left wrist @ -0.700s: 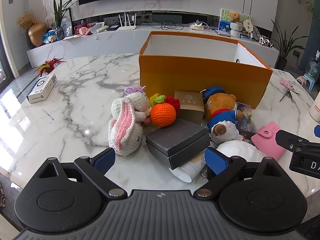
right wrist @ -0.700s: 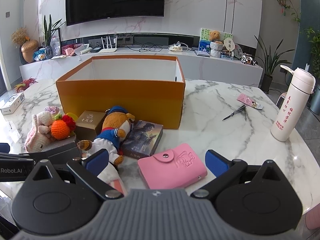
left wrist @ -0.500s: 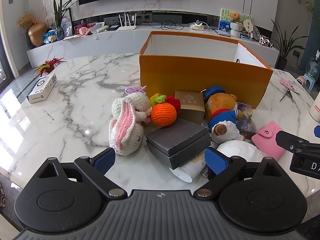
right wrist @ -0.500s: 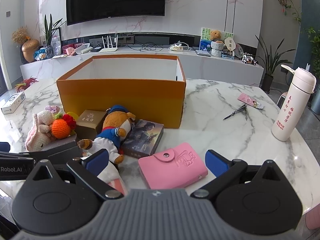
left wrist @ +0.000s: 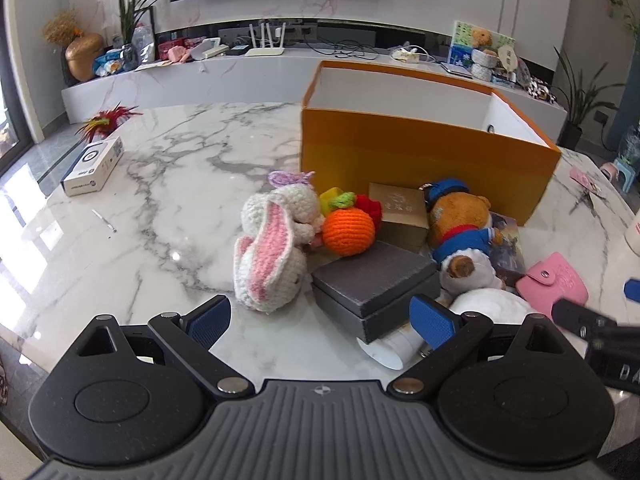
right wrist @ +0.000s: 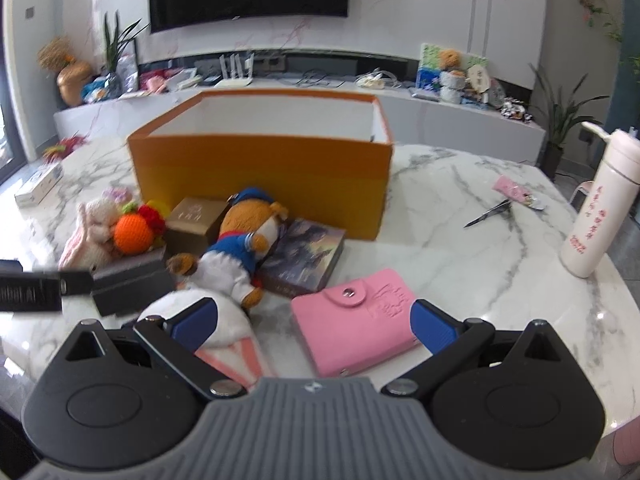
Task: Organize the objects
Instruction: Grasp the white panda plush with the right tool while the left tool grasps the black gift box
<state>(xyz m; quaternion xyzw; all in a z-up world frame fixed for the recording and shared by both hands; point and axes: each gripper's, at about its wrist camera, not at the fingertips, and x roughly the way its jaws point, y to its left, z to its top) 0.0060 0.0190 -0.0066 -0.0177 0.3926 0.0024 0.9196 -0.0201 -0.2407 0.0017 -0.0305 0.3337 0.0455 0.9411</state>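
Observation:
An open orange box (left wrist: 420,160) (right wrist: 260,176) stands on the marble table. In front of it lie a crocheted rabbit (left wrist: 272,252), an orange crocheted fruit (left wrist: 348,232), a tan box (left wrist: 400,212), a dark grey box (left wrist: 376,284), a teddy bear in blue (left wrist: 460,232) (right wrist: 240,248), a book (right wrist: 308,256) and a pink wallet (right wrist: 360,316). My left gripper (left wrist: 320,320) is open, just short of the grey box. My right gripper (right wrist: 312,320) is open, its pads on either side of the wallet's near end.
A white bottle (right wrist: 596,208) stands at the right. Scissors (right wrist: 488,214) and a pink card (right wrist: 516,192) lie beyond the wallet. A white carton (left wrist: 94,166) lies at the far left. A white and pink soft item (right wrist: 224,336) lies under my right gripper's left finger.
My right gripper has moved forward and left, so the pink wallet now lies between its pads. The left gripper has barely moved.

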